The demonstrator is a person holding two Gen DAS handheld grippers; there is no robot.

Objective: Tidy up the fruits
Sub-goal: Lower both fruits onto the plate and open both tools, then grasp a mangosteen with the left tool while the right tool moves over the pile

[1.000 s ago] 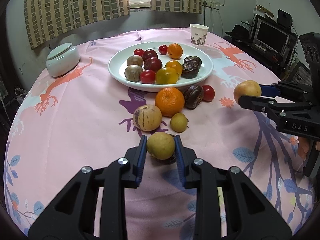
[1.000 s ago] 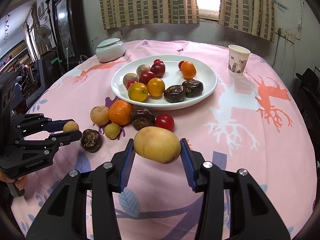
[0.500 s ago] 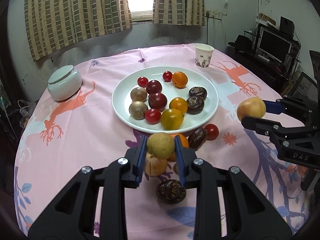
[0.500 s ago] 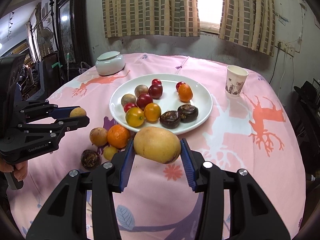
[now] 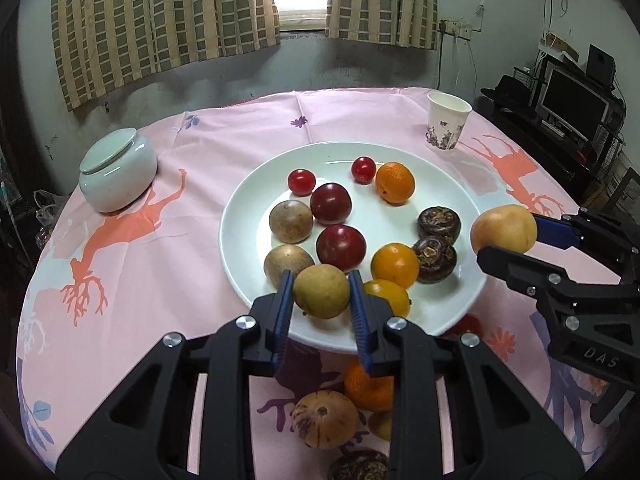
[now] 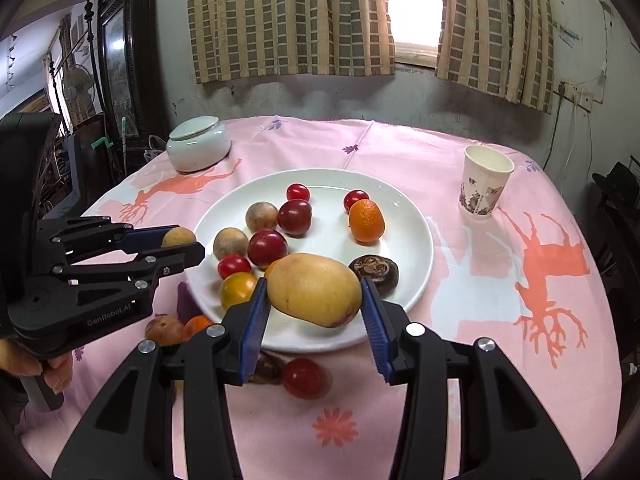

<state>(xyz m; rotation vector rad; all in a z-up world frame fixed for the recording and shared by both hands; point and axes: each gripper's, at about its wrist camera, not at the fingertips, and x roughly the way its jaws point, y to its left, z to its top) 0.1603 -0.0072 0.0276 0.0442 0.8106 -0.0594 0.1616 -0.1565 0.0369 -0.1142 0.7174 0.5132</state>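
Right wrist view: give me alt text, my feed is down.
The right gripper holds a large yellow mango-like fruit over the near rim of a white round plate of mixed fruit on a pink tablecloth. At left, the left gripper holds a small tan round fruit.

White plate [image 5: 240, 216] sits on pink tablecloth [image 5: 224, 136] w/ coral deer shapes, purple and blue leaf prints. On plate: red cherry tomatoes [image 5: 301, 181], dark-red plums [image 5: 331, 203], orange tangerine [image 5: 395, 183], yellow-orange tomatoes [image 5: 394, 265], tan-brown round fruits [image 5: 291, 221], dark brown wrinkled ones [image 5: 439, 222]. Beyond plate: pale green lidded jar [image 5: 117, 170], white cup [image 5: 447, 126] w/ grey print, tan-and-olive checked curtains [image 5: 160, 12].
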